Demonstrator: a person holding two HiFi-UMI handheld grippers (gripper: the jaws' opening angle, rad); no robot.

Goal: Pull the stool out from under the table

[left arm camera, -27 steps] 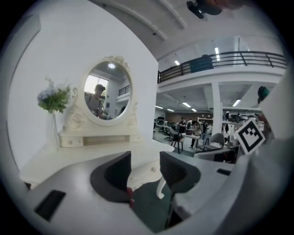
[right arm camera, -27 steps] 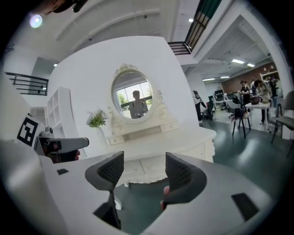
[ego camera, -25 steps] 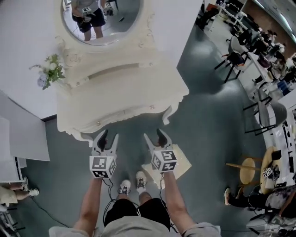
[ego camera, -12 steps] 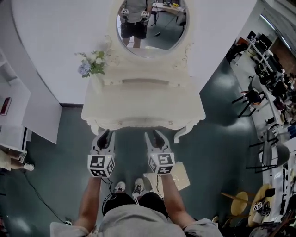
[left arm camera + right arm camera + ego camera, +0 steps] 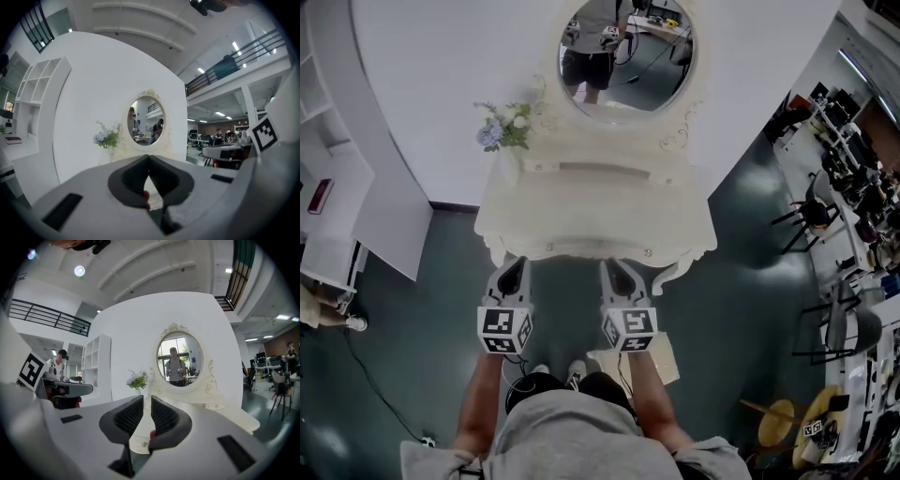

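My left hand-held gripper (image 5: pixel 513 272) is pressed together on nothing; my right hand-held gripper (image 5: pixel 623 274) is closing, with a thin gap between its jaws and nothing in it; both hang just before the front edge of the white table (image 5: pixel 581 230), below its mirror (image 5: pixel 623 56). I see no stool under the table from here; the space below shows only dark floor; a pale square thing (image 5: pixel 661 361) by my right foot may be its seat, I cannot tell. My worry: closed jaws can catch nothing, so I may grope blind under the edge, knock the carved front or shake the flowers (image 5: pixel 506 131); pulling back, I could drag the stool onto my own feet.
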